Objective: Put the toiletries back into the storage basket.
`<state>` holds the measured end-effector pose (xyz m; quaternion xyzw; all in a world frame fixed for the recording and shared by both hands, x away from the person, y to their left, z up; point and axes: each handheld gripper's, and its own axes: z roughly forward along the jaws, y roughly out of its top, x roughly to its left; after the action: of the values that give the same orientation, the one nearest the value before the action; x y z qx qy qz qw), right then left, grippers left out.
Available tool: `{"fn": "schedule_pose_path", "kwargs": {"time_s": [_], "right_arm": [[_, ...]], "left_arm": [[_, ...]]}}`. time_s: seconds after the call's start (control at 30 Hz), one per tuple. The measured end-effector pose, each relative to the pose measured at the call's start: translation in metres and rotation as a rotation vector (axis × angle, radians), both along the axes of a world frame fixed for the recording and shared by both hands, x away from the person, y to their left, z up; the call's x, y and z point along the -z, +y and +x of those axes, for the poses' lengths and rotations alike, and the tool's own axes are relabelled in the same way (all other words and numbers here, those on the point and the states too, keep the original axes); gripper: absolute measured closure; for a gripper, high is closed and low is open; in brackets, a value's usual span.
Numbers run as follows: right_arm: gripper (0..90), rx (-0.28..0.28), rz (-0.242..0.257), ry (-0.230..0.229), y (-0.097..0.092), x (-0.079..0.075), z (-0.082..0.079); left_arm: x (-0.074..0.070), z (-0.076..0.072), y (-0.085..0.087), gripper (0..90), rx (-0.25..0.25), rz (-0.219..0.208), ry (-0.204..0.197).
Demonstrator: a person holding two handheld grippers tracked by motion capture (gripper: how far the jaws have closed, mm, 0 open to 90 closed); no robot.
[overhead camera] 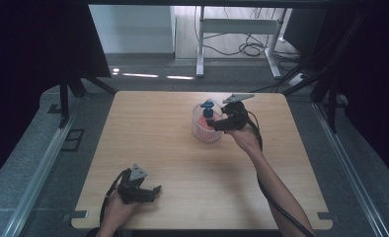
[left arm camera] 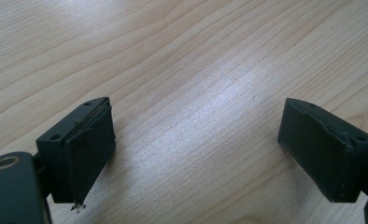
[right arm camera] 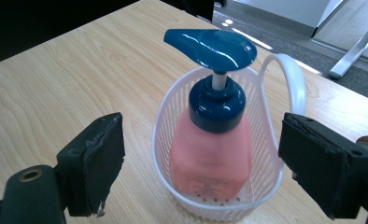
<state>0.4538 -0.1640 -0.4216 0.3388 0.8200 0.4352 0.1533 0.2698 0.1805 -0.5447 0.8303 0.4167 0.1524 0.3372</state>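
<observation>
A pink pump bottle point(right arm camera: 210, 154) with a dark blue pump head point(right arm camera: 212, 46) stands upright inside a small white slotted basket point(right arm camera: 266, 154) with a loop handle. In the high view the basket point(overhead camera: 205, 135) sits toward the back of the wooden table point(overhead camera: 182, 158), right of centre. My right gripper point(right arm camera: 201, 140) is open, its jaws wide apart on the near side of the basket and touching nothing. From above, the right gripper point(overhead camera: 218, 123) is close to the basket's right side. My left gripper point(left arm camera: 196, 116) rests open over bare wood, and the high view shows the left gripper point(overhead camera: 156, 190) near the front left edge.
Dark curtains hang at both sides of the table. Behind the table is grey floor, with a white desk frame point(overhead camera: 234, 27) and loose cables point(overhead camera: 252, 48). A black cable point(overhead camera: 281, 210) trails along the person's right forearm.
</observation>
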Motion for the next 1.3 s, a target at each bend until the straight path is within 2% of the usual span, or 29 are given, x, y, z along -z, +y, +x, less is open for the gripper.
{"fn": "schedule_pose_path", "kwargs": {"time_s": [1.3], "right_arm": [[12.6, -0.028, -0.015, 0.007, -0.021, 0.008, -0.04]], "left_arm": [[0.0, 0.0, 0.0, 10.6, -0.001, 0.001, 0.001]]}}
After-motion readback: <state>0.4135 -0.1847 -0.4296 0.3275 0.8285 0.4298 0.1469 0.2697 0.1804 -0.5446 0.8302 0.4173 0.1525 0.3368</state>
